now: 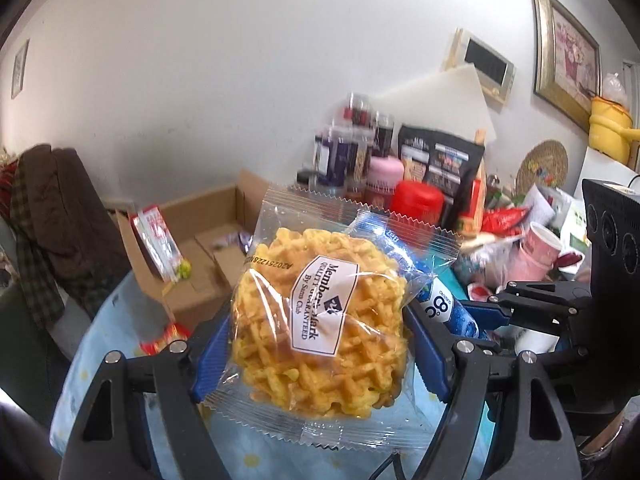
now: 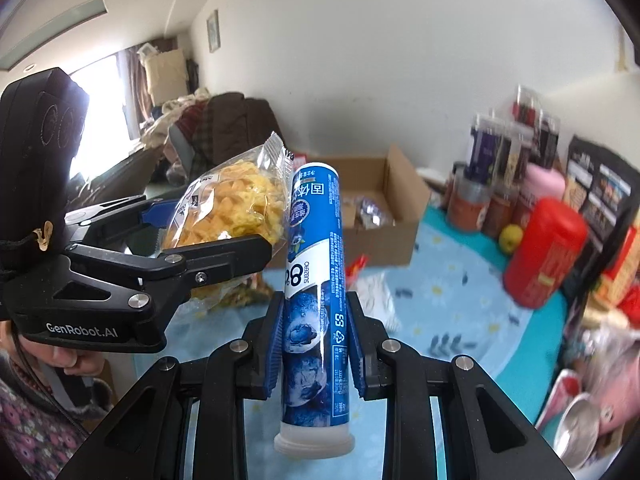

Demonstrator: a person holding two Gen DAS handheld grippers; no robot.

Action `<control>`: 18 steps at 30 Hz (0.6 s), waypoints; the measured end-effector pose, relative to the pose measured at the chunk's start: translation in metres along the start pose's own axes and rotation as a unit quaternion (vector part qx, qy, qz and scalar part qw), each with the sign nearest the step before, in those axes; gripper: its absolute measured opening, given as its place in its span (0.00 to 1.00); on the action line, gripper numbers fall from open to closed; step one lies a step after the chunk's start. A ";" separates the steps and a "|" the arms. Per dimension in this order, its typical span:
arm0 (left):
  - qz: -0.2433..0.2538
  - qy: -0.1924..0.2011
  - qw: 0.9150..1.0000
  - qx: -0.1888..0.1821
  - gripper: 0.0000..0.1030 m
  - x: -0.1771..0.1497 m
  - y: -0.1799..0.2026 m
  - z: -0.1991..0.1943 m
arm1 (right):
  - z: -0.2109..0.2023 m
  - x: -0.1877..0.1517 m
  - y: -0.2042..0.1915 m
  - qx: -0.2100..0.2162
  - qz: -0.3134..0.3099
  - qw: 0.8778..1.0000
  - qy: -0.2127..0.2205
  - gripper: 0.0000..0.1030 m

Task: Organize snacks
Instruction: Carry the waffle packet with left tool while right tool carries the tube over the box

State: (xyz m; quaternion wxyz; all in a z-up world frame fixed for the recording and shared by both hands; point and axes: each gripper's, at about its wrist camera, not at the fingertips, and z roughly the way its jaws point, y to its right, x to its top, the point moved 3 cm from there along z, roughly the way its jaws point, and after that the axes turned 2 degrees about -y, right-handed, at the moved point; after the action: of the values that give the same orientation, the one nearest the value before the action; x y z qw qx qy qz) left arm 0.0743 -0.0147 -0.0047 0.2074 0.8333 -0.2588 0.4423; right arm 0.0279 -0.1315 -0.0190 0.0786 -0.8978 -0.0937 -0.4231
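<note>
Waffle packet [image 1: 320, 316]: centre of the left wrist view, clamped between the left gripper's [image 1: 316, 354] blue pads, off the table.
Blue tube [image 2: 316, 300]: centre of the right wrist view, upright with white cap down, pinched narrow by the right gripper [image 2: 316, 344].
Packet and tube: side by side, possibly touching.
Cardboard box [image 2: 380, 208]: open, behind them, middle of frame.
Table [image 2: 460, 320]: blue flowered cloth below.
Red canister [image 2: 544, 252]: right side.

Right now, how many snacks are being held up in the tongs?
2. The waffle packet is squeezed in the left tongs. The blue tube stands upright, clamped in the right tongs, just beside the waffle. Other snacks lie in the cardboard box, some maybe hidden.
</note>
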 end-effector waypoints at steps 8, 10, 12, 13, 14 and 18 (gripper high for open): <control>0.014 0.051 0.999 0.003 0.76 0.045 -0.010 -0.002 | 0.001 0.046 0.007 -0.010 -0.022 0.999 0.034 0.27; 0.017 0.061 0.998 0.005 0.76 0.056 -0.014 0.000 | 0.004 0.059 0.009 -0.014 -0.027 0.999 0.042 0.27; 0.017 0.069 0.997 0.006 0.76 0.066 -0.018 0.003 | 0.008 0.072 0.014 -0.011 -0.027 0.998 0.049 0.27; 0.015 0.074 0.997 0.006 0.76 0.071 -0.022 0.005 | 0.010 0.077 0.016 -0.007 -0.025 0.998 0.052 0.27; 0.014 0.077 0.997 0.006 0.76 0.075 -0.025 0.007 | 0.013 0.083 0.018 -0.003 -0.023 0.998 0.054 0.27; 0.008 0.083 0.996 0.010 0.76 0.092 -0.041 0.022 | 0.028 0.106 0.026 -0.006 -0.030 0.998 0.061 0.27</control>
State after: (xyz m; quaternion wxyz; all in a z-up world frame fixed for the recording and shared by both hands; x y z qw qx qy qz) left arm 0.1569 -0.0179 0.0568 0.2163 0.7938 -0.2429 0.5139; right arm 0.1205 -0.1394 0.0437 0.0664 -0.8675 -0.1132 -0.4798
